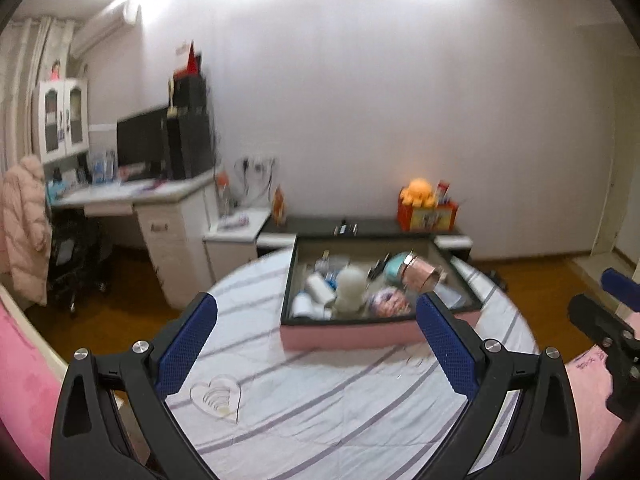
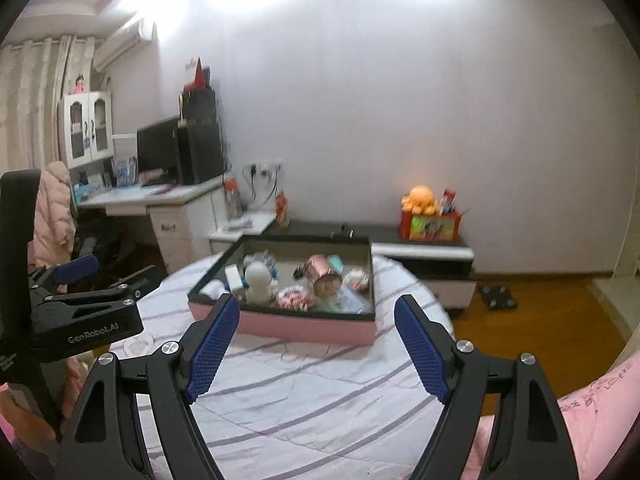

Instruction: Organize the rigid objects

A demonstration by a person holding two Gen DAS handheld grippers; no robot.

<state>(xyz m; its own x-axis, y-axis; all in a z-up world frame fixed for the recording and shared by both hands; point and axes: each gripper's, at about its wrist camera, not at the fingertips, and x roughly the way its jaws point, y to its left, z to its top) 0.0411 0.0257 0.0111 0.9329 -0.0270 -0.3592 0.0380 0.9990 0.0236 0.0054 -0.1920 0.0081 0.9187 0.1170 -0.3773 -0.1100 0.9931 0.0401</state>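
Note:
A pink box with a dark rim (image 1: 344, 336) (image 2: 304, 326) stands on a round table with a striped cloth (image 1: 320, 400) (image 2: 304, 392). It holds several items: a white figurine (image 1: 351, 288) (image 2: 258, 280), a rose-gold can (image 1: 424, 276) (image 2: 324, 276), white bottles (image 1: 316, 292) and a patterned round piece (image 2: 294, 298). My left gripper (image 1: 316, 308) is open and empty, held above the cloth in front of the box. My right gripper (image 2: 318, 312) is open and empty, also in front of the box. A clear heart-shaped dish (image 1: 216, 398) lies on the cloth at the near left.
A low black-and-white cabinet (image 2: 420, 248) stands behind the table with an orange plush on a red box (image 2: 430, 216). A white desk with a monitor (image 1: 144, 148) is at the left. A pink jacket (image 1: 24, 232) hangs on a chair. Wooden floor lies around the table.

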